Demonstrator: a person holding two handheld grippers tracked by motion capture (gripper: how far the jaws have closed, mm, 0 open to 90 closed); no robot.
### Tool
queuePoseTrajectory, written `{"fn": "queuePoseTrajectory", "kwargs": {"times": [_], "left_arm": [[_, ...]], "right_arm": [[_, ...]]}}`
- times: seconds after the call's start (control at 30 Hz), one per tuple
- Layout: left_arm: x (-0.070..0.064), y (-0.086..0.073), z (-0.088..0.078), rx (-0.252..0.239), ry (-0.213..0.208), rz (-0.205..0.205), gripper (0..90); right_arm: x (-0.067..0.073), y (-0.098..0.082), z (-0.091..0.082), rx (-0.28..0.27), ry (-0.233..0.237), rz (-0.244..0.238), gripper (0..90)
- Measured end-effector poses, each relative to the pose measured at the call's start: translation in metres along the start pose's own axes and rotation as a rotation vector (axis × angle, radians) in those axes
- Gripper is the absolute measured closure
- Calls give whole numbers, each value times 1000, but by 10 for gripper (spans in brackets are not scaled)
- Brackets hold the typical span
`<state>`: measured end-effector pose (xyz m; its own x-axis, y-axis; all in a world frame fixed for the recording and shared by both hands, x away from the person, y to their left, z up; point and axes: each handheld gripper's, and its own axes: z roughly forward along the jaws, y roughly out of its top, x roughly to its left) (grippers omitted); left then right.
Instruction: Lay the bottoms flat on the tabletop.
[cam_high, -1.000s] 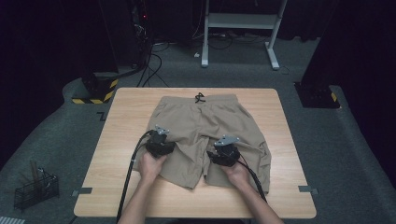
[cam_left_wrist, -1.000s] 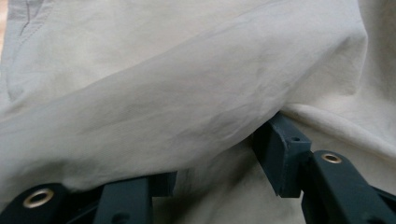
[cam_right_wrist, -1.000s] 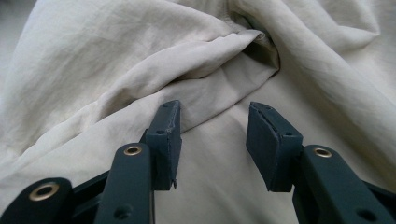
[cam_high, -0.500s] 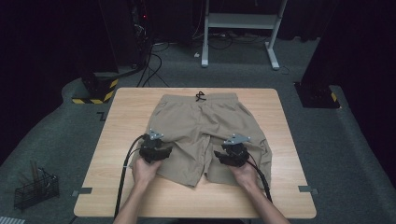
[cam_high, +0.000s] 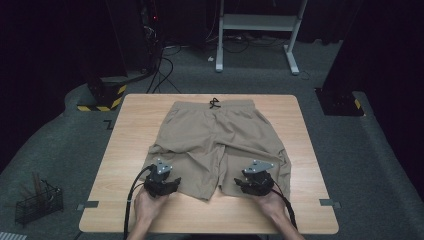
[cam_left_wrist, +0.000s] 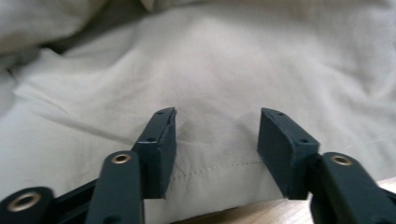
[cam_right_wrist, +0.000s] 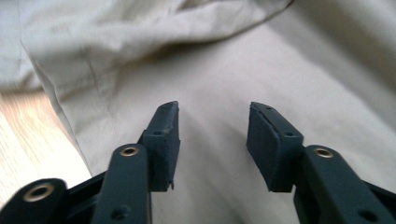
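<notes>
Around the wooden table

The wooden table (cam_high: 300, 130) lies under the tongs; a black wire basket (cam_high: 37, 205) sits on the carpet far left of them, and beyond them stand a white desk frame (cam_high: 257, 22) and 2 yellow-black striped bases (cam_high: 102, 97).

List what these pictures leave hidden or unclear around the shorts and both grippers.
- High view: the jaws of the left hand-held gripper and right hand-held gripper are hidden by their own bodies.
- Left gripper view: whether the pads touch the shorts; the hem lies beneath open jaws.
- High view: basket contents, too dark and small.
</notes>
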<state>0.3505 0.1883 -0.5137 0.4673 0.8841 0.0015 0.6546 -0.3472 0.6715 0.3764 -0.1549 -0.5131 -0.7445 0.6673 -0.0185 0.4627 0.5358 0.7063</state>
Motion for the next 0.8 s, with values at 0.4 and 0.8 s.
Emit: {"fn": "queuePoseTrajectory", "kwargs": {"times": [0.4, 0.8], "left_arm": [[-22, -12, -21, 63, -99, 91, 857], [-27, -1, -30, -55, -98, 72, 500]], "right_arm": [[8, -12, -8, 17, 37, -66, 840], [12, -17, -13, 18, 80, -97, 898]]}}
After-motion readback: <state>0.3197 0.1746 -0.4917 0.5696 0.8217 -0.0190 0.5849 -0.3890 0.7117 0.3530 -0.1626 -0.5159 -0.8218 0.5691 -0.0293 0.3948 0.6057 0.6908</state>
